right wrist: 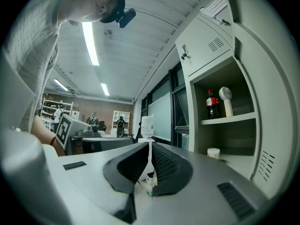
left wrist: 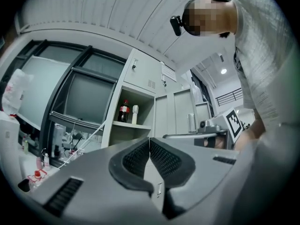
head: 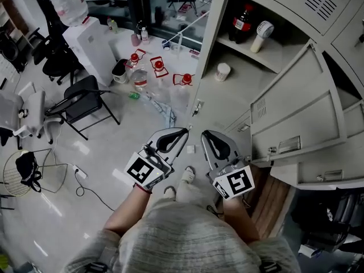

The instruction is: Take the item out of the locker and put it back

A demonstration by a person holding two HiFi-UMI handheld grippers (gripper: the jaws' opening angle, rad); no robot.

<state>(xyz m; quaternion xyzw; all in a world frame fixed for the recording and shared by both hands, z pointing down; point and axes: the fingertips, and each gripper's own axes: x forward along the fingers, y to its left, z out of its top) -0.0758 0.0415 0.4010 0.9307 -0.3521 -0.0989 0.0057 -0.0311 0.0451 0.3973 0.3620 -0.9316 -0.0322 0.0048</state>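
Observation:
The grey locker [head: 296, 104] stands open in the head view, its door swung out to the right. A dark cola bottle [head: 242, 23] and a white hand fan [head: 261, 34] stand on the upper shelf, and a white cup [head: 222, 71] sits on the shelf below. My left gripper [head: 183, 132] and right gripper [head: 205, 134] hang side by side in front of the locker, short of it. Both are shut with nothing between the pads. The left gripper view shows the bottle [left wrist: 123, 110] and fan [left wrist: 135, 114] far ahead. The right gripper view shows the bottle [right wrist: 212, 103], fan [right wrist: 226, 100] and cup [right wrist: 213, 153].
On the floor to the left are a water dispenser [head: 91, 44], a black folding chair [head: 85, 98], several red-topped items [head: 159, 67], loose bottles and a wire basket [head: 28, 172]. More closed locker doors [head: 335, 169] flank the open one at the right.

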